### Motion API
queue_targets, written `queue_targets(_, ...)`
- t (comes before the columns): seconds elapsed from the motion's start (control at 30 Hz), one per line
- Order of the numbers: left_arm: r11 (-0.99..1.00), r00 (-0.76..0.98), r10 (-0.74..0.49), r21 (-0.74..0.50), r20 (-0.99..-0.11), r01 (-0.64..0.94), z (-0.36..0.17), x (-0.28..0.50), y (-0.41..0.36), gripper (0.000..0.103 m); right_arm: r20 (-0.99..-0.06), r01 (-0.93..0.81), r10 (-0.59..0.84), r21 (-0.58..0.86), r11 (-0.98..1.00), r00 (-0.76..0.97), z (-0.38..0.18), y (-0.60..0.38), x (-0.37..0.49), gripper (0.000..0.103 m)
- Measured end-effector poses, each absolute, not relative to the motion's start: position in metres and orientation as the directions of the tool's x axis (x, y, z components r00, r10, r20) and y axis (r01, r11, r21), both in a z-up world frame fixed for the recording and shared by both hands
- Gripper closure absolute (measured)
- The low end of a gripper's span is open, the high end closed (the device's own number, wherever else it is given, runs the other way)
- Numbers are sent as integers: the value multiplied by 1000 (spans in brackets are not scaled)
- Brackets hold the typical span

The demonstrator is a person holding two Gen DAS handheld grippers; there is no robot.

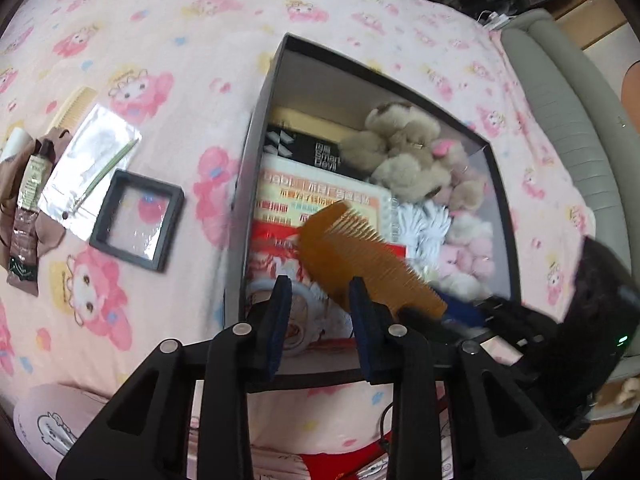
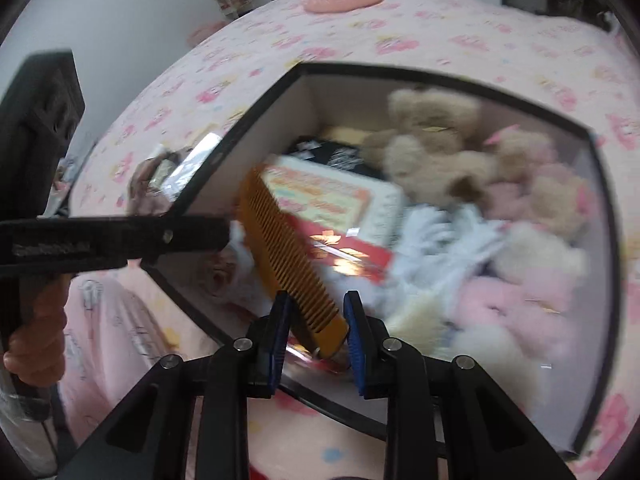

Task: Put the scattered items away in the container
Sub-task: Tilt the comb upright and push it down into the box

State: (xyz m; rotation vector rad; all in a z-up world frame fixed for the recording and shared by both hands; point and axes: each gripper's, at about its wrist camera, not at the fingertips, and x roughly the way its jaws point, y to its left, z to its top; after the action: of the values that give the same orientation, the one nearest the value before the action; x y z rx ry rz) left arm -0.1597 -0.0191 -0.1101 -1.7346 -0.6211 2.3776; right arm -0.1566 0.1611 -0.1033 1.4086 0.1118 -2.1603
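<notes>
Over a bed [image 1: 168, 12] spread with a pink cartoon-print sheet, we see the right gripper [image 2: 316, 308] with its blue-padded fingers [image 2: 280, 312] clenched on the near end of an amber comb [image 2: 280, 248], holding it slanted above the open black box [image 1: 256, 152] that serves as the container. From the left wrist view the same comb [image 1: 360, 256] hangs over the box's near half, teeth turned to the far right, with the right gripper [image 1: 452, 314] coming in dark and blurred from the right.

We see the left gripper [image 1: 320, 292] poised over the box's near edge, its fingers [image 1: 280, 300] parted with nothing between the pads. In the right wrist view its black body reaches in from the left, a hand [image 2: 38, 340] wrapped round its handle.

Inside the box, we make out beige plush toys [image 1: 400, 140] at the far side, pink plush toys [image 1: 472, 248] to the right, a white cloth [image 1: 420, 224], a black carton [image 1: 304, 148] and a printed orange-and-white packet [image 1: 320, 204] directly beneath the comb.

Left of the box, still out on the sheet, lie a small black square frame [image 1: 138, 224], a silver foil pouch [image 1: 88, 164], a pale comb [image 1: 74, 108] and a brown-and-green tube [image 1: 28, 208], all well apart from both grippers. A grey padded edge [image 1: 560, 92] runs along the bed's far right.
</notes>
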Motion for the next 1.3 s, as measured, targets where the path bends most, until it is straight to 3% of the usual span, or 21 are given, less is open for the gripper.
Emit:
queue_targets(0.17, -900, -349, 368, -425, -862, 101, -102, -171, -12, 72, -838, 480, -464, 294, -827, -287, -101, 175, -165, 80)
queue_targets(0.27, -910, -324, 349, -401, -879, 107, -107, -188, -7, 59, -824, 495, -530, 381, -781, -203, -106, 175, -168, 78)
queue_targets(0.3, -917, -313, 331, -382, -890, 116, -110, -193, -5, 57, -833, 499, -521, 378, -780, -184, -109, 172, -168, 75)
queue_targets(0.37, -934, -305, 296, -341, -905, 105, -114, -201, 0, 57, -862, 481, -471, 338, -809, -187, -114, 169, -169, 57)
queue_targets(0.43, -948, -307, 270, -307, -913, 79, -114, -207, 7, 57, -866, 443, -473, 364, -819, -163, -121, 173, -174, 55)
queue_targets(0.67, -978, -291, 184, -204, -939, 40, -121, -225, 22, 57, -842, 364, -532, 469, -804, -89, -137, 183, -186, 57)
queue_targets(0.93, -999, -201, 28, -21, -979, -37, -133, -237, 45, 56, -837, 328, -527, 461, -824, -147, -131, 196, -187, 79)
queue_targets(1.03, -997, -184, 63, -55, -981, -47, -131, -239, 44, 60, -831, 318, -539, 478, -818, -138, -132, 198, -188, 80)
queue_targets(1.13, -981, -127, 194, -190, -973, -42, -133, -239, 40, 67, -829, 316, -545, 488, -813, -122, -132, 198, -189, 79)
queue_targets(1.3, -992, -158, 125, -125, -980, -10, -138, -241, 35, 68, -829, 308, -551, 501, -809, -97, -135, 200, -189, 79)
